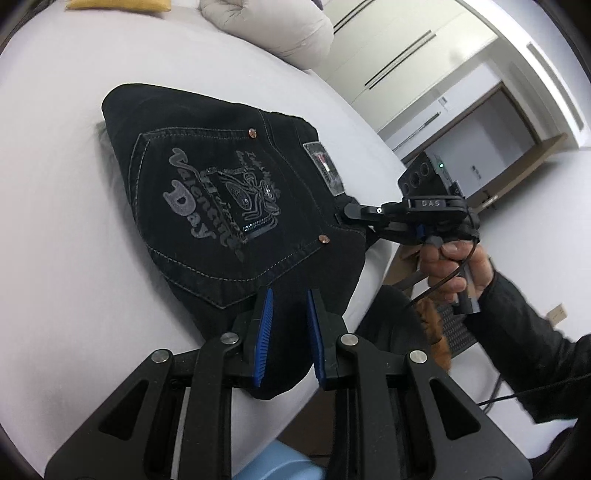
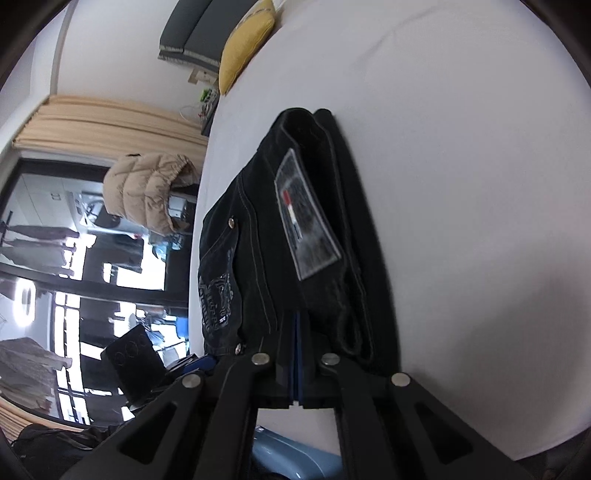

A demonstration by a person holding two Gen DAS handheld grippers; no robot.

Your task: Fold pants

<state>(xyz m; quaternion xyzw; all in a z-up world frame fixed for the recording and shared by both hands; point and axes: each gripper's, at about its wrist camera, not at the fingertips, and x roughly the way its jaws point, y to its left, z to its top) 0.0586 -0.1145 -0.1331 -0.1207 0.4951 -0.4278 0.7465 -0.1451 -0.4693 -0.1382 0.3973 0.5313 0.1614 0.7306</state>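
Observation:
Black jeans (image 1: 229,199) lie folded into a compact stack on the white bed (image 1: 55,221), back pocket with grey lettering facing up. My left gripper (image 1: 290,295) is open, its blue pads (image 1: 264,325) straddling the near edge of the stack. My right gripper (image 1: 354,212) is shut on the waistband corner at the right of the stack. In the right wrist view the jeans (image 2: 314,229) stretch away from the right gripper (image 2: 297,317), whose blue pads are pressed together on the fabric beside the waist label (image 2: 306,225).
A beige pillow (image 1: 273,26) and a yellow cushion (image 1: 114,3) lie at the bed's far end. White wardrobes (image 1: 424,48) stand beyond the bed. The bed's edge (image 1: 384,147) runs right of the jeans. The yellow cushion (image 2: 245,44), a beige jacket (image 2: 147,188) and a window show in the right wrist view.

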